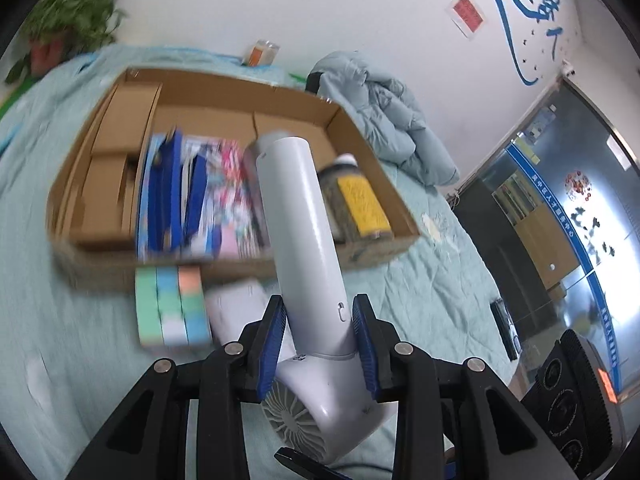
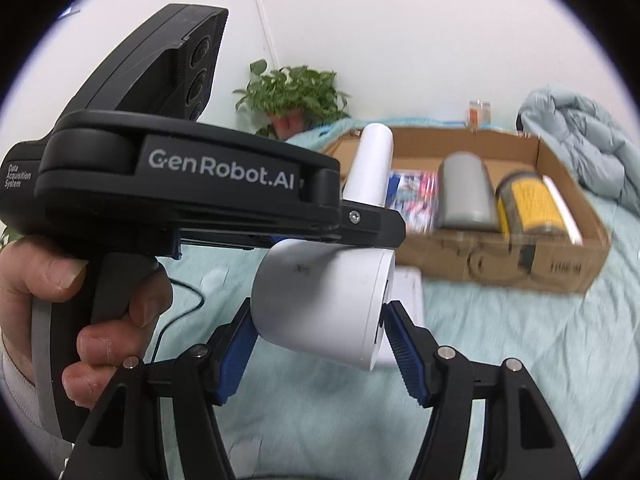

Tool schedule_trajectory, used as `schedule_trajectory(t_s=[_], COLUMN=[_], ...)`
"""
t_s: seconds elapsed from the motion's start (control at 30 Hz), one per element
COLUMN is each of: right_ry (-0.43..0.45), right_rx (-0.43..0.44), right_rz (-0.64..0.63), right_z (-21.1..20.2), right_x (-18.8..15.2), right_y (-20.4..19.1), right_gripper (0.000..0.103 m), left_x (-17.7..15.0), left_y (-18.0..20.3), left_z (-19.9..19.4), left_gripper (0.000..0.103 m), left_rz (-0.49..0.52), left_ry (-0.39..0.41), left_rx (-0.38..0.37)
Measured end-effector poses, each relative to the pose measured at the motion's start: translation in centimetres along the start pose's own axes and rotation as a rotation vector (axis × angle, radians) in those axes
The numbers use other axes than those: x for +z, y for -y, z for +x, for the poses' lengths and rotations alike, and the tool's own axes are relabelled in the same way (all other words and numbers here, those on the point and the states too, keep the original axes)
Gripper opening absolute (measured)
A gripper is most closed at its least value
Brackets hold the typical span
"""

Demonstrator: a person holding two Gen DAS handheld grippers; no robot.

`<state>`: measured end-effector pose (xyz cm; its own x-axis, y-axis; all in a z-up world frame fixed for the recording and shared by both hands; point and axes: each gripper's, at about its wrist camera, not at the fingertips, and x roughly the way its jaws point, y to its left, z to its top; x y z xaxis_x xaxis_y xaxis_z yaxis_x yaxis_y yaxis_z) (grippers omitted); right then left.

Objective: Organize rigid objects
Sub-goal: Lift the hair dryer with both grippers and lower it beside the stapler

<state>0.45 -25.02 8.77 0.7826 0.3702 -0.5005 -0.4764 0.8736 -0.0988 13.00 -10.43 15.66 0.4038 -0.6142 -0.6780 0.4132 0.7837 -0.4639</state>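
A white hair dryer (image 1: 304, 240) hangs above the bed, held by both grippers. My left gripper (image 1: 320, 320) is shut on its handle near the head, blue pads pressing both sides; the handle points up toward the box. The fan grille (image 1: 292, 412) shows below the pads. In the right wrist view my right gripper (image 2: 320, 340) is shut on the dryer's barrel (image 2: 328, 304), one pad on its rear, one on the nozzle face. The open cardboard box (image 1: 240, 96) holds books (image 1: 192, 200), a grey cylinder (image 2: 464, 192) and a yellow-labelled jar (image 2: 528, 204).
Pastel boxes (image 1: 172, 304) and a white box (image 1: 236, 308) lie on the teal quilt (image 1: 420, 280) before the cardboard box. A pale jacket (image 1: 384, 112) is heaped at its far right. A potted plant (image 2: 292, 96) and small jar (image 2: 478, 112) stand by the wall. A hand (image 2: 60, 276) grips the left gripper's housing (image 2: 180, 184).
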Motion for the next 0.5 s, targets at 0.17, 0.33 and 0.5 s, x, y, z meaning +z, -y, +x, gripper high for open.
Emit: schedule_trajectory(t_s=[0.17,0.33,0.5], right_ry=[-0.005,-0.068,-0.165], right_rx=[0.002,-0.011,-0.033], right_rz=[0.019,0.043,0.073], right_z=[2.2,5.9,10.4], right_x=[4.5,8.4,9.3], right_y=[2.2,4.5,6.4], right_gripper=[0.063,0.063,0.062], left_x=[7.1,12.0,13.5], left_y=[-1.6,-4.8,-9.2], left_z=[2.3,6.3,11.1], left_gripper=[0.032,0.032,0.033], left_rz=[0.007,-0.038,-0.122], left_ry=[-0.030,-0.077,-0.162], left_rx=[-0.025,-0.030,-0.031])
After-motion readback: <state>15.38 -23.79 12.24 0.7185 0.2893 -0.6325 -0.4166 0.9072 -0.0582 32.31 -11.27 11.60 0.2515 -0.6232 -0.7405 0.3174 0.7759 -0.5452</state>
